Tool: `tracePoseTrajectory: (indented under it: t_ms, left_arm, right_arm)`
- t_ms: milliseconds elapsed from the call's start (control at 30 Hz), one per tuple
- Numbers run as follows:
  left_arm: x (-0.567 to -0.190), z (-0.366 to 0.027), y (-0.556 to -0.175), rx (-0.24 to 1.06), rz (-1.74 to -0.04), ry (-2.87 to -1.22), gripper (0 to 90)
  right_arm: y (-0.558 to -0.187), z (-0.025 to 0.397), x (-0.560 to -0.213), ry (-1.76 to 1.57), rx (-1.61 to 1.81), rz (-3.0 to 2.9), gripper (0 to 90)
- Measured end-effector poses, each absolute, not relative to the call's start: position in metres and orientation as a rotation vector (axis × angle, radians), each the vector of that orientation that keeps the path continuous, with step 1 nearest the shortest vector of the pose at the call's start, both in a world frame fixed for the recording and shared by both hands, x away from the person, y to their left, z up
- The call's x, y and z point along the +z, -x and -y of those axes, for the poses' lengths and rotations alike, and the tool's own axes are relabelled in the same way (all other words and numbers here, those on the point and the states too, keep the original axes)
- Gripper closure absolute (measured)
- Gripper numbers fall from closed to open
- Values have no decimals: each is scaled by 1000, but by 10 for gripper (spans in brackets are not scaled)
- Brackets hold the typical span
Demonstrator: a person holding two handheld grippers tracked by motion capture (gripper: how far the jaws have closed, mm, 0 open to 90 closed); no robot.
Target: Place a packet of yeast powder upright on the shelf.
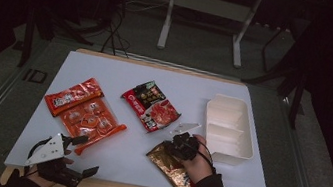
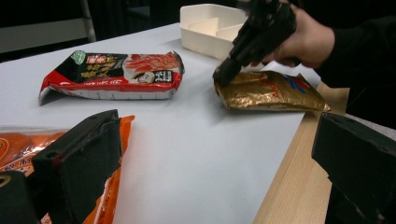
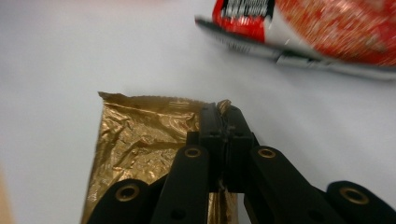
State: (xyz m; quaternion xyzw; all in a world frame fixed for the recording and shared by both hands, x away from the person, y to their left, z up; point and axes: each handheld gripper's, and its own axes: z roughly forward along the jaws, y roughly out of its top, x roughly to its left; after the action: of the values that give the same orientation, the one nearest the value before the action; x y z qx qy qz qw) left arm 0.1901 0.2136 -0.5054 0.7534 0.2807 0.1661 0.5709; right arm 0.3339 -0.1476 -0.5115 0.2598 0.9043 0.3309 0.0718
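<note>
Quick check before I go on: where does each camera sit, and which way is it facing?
High view: above the near edge, facing forward and down on the table; both forearms, left gripper and right gripper show.
Left gripper view: low near the wooden front edge, looking across to the white tray; its own wide-apart jaws show.
Right gripper view: just above the gold packet, looking along its closed jaws pinching the packet's top edge.
Shared: the gold packet and the red-and-black packet show in all three.

Two packets (image 1: 85,110) left, one packet (image 1: 151,105) centre, tray (image 1: 245,151) right, pouch (image 1: 173,169) front
</note>
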Motion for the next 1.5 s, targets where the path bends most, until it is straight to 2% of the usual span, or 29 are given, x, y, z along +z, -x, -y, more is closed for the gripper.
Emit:
tracePoseTrajectory:
  t_ms: [400,1200,1500]
  left_arm:
    - [-506,-212,-190,387,-658,-1771,23]
    - [-508,-209,-192,381,-659,-1788,23]
    - [-507,-210,-191,387,-658,-1792,23]
  right_arm:
    - [-321,170,-468,-796,1165,-2636,894]
    - [-282,206,-412,-760,1436,-2563,895]
    - [-288,211,-378,-771,1554,-2449,895]
